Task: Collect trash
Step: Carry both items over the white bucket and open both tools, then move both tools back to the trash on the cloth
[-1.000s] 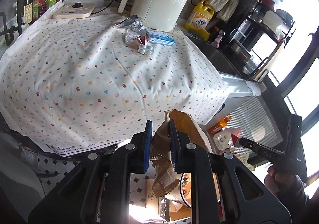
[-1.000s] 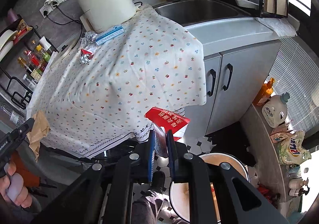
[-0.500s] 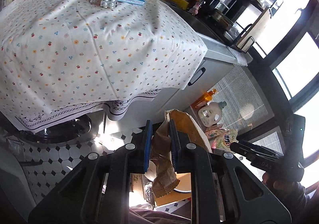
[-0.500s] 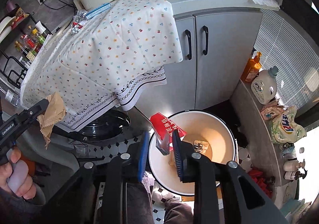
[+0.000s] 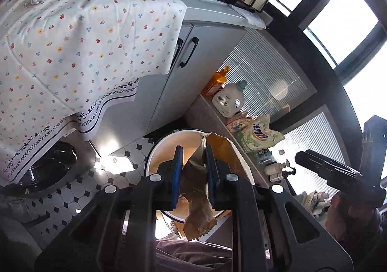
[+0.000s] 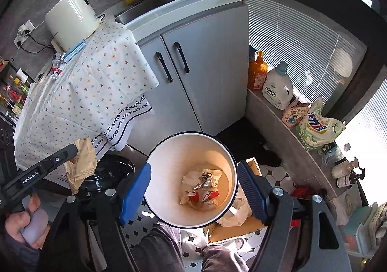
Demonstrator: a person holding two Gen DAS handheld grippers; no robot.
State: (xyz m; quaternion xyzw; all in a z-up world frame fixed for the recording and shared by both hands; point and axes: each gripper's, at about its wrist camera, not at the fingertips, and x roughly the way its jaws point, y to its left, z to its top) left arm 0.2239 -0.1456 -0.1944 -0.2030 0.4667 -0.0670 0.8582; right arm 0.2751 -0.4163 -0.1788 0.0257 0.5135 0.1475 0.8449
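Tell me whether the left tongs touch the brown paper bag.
Touching. The left wrist view shows the left tongs with the crumpled brown paper bag between the blue pads, against them.

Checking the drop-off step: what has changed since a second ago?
The right tongs have just opened above the bin, and the red packet they held is gone from them. Both tongs moved from the table to the bin. The left tongs still carry the brown paper bag.

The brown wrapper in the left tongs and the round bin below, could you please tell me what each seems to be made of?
Brown wrapper: probably matte kraft paper. It is creased and crumpled, holds its folds and has a zigzag-cut end; whether it is lined cannot be seen.

Round bin: smooth, slightly glossy cream wall with a thin dark rim; it looks like plastic or enamelled metal, and the pictures cannot settle which.
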